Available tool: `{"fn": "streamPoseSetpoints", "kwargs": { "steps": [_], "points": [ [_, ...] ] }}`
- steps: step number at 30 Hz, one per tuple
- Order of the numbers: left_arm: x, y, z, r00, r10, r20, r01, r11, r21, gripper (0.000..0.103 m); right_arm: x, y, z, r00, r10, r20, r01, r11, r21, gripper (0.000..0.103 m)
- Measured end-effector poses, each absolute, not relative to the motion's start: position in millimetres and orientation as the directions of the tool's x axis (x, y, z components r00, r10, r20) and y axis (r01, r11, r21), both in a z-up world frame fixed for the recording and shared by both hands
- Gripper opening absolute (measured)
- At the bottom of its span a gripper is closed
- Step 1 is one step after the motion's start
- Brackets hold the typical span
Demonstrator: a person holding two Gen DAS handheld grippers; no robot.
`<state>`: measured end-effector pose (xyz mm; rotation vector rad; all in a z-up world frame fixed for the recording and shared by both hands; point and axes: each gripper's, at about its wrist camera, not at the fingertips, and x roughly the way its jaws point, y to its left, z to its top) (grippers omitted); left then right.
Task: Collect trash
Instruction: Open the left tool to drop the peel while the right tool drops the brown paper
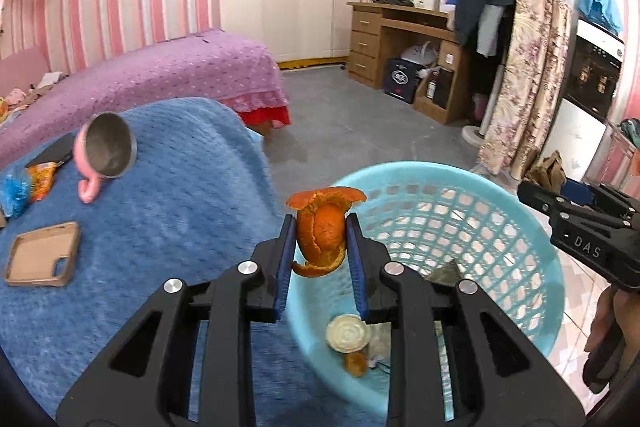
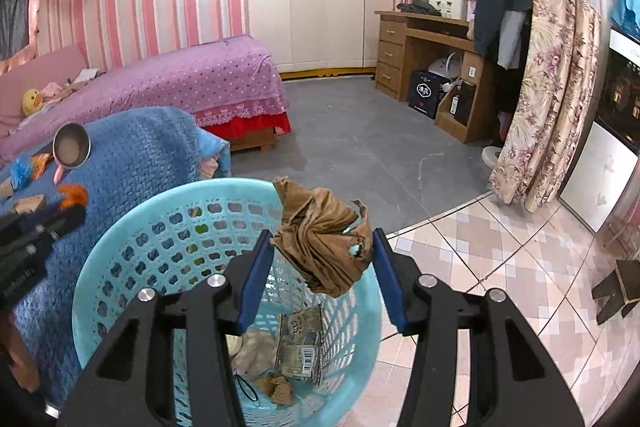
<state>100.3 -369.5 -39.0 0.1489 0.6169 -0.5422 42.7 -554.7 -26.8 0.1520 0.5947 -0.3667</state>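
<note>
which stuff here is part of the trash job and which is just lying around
Job:
curled orange peel in left gripper
crumpled brown paper in right gripper
light blue plastic basket

Lying about:
pink mug
tan phone case
blue blanket

My right claw (image 2: 322,259) grips a crumpled brown paper wad (image 2: 324,239) between its 2 blue pads, right over the turquoise basket (image 2: 120,255). Inside the basket: a barcoded wrapper (image 2: 300,347) and paper scraps. Left claw (image 2: 60,215) at the left edge over the blue blanket (image 2: 140,155), orange peel (image 2: 74,195) at its tip.
</note>
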Motion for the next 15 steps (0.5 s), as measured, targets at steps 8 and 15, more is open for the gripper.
{"fn": "streamPoseSetpoints", "kwargs": {
  "steps": [8,15],
  "points": [
    [97,-371,-31,0.731,-0.412,-0.544,0.505,0.863,0.025,0.086,42,-559,-29,0.767,-0.288,-0.573,0.380,0.924,0.043,0.050],
    [106,-343,-25,0.771,-0.353,-0.530,0.437,0.899,0.037,0.097,40,-554,-26,0.773,-0.299,-0.560,0.381,0.924,0.034,0.050]
  ]
}}
